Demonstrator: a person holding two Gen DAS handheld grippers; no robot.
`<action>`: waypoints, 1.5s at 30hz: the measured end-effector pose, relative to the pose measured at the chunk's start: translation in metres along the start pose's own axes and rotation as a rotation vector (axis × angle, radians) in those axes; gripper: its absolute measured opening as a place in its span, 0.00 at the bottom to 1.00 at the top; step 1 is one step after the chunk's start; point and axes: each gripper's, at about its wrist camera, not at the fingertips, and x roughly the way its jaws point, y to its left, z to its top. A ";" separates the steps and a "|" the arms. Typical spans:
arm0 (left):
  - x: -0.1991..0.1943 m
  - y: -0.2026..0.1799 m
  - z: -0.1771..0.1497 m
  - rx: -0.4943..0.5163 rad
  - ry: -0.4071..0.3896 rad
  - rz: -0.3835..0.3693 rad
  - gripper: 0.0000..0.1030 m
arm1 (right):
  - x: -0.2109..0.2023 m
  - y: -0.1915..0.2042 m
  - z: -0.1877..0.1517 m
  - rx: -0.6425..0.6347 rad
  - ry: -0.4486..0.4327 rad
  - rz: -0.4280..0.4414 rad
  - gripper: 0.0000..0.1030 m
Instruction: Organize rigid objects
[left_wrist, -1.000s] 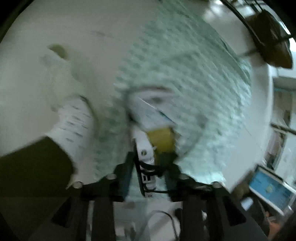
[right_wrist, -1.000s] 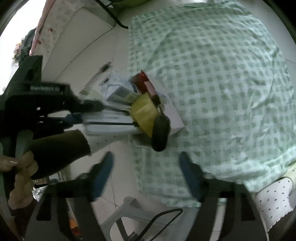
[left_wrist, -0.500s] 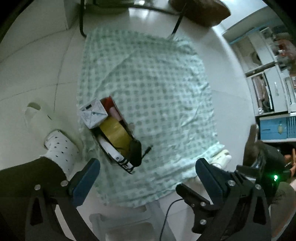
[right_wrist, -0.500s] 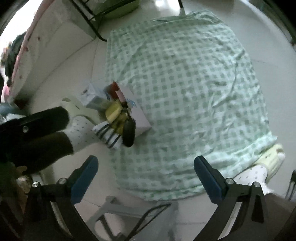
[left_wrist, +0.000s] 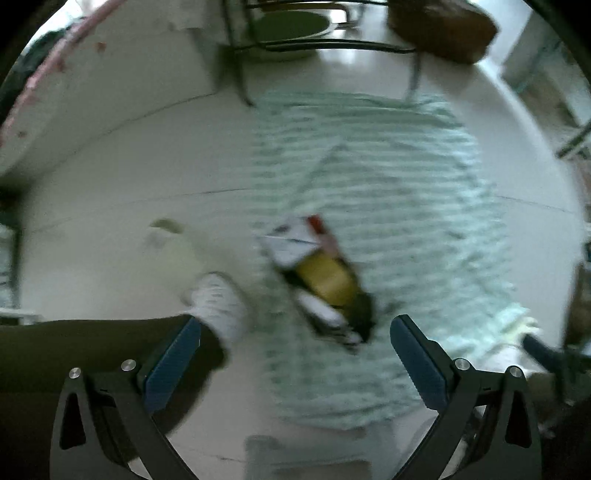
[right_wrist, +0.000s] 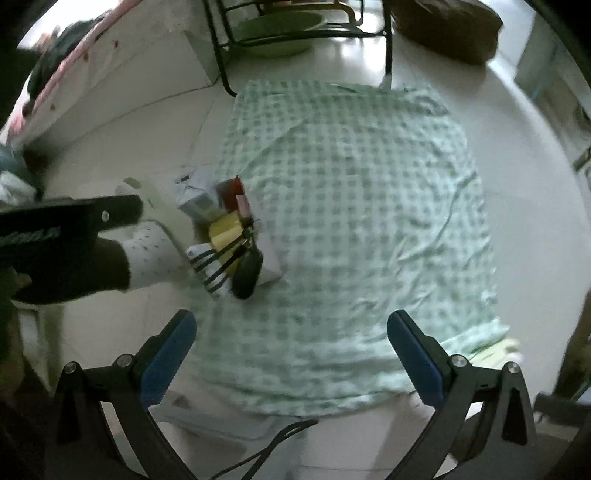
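Above the checkered cloth (right_wrist: 351, 206), both left tongs (left_wrist: 295, 363) and right tongs (right_wrist: 291, 360) hang spread wide, empty; a second ago the left ones pinched the pile (right_wrist: 231, 236), now at the cloth's left edge.

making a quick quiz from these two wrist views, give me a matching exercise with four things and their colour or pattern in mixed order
Things
1. cloth spread on the floor
2. pads on the right gripper
3. tape roll in the pile at the cloth's left edge
4. oval object at the near end of the pile

Colour or pattern
A. yellow
B. black
C. green and white check
D. blue

Pairs: 1-C, 2-D, 3-A, 4-B
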 end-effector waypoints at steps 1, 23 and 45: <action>-0.001 -0.001 0.001 -0.009 -0.005 0.025 1.00 | 0.000 0.002 0.002 -0.015 0.000 -0.006 1.00; 0.004 -0.012 0.004 0.027 -0.005 0.038 1.00 | 0.010 0.003 0.010 0.017 0.012 0.011 1.00; 0.018 -0.009 0.000 0.008 0.065 -0.005 1.00 | 0.023 0.006 0.009 0.027 0.073 0.001 1.00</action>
